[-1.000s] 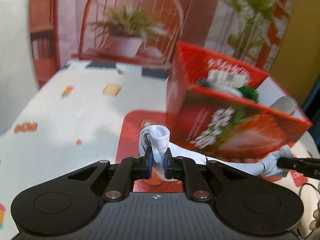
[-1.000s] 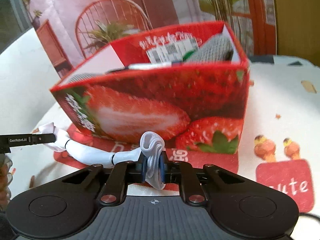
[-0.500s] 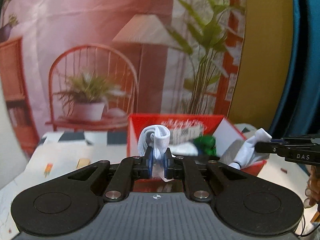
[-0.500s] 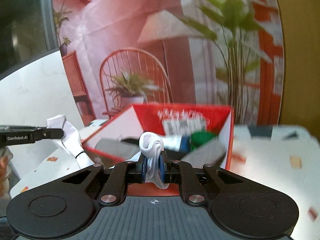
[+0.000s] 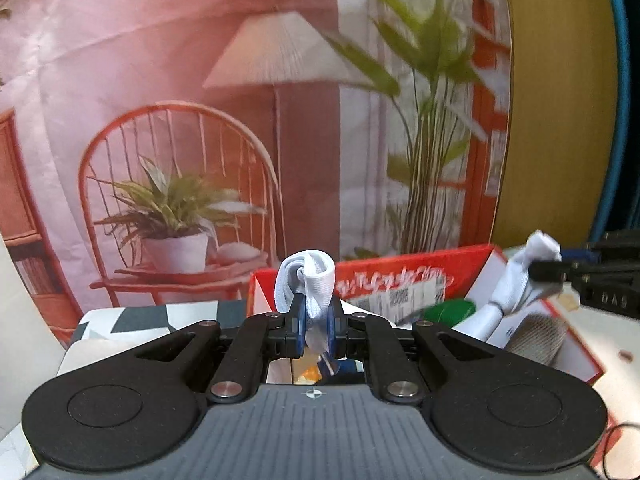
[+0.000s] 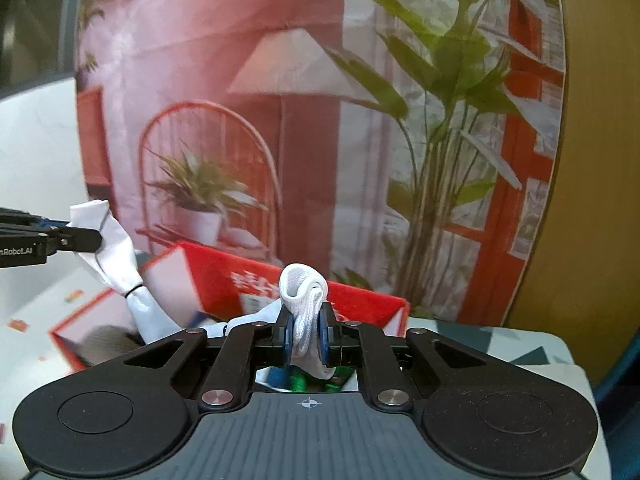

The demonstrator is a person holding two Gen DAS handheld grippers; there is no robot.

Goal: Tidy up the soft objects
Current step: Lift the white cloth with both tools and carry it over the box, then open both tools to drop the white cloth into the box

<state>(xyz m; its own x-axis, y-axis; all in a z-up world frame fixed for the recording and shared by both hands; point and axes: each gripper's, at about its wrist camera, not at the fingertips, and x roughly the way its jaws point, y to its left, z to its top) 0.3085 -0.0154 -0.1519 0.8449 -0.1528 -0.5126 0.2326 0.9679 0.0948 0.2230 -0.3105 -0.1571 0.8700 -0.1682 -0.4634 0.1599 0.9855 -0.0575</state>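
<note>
Left gripper: raised from table level, now above red box.
Right gripper: raised likewise.
White sock: lifted off table, now hanging over box.

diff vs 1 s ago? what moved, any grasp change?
Both grippers lifted the white sock from the mat beside the red strawberry box to above its open top. Left gripper and right gripper each stay shut on one end, jaws unchanged. The box and the grey and green items inside it stayed put.
</note>
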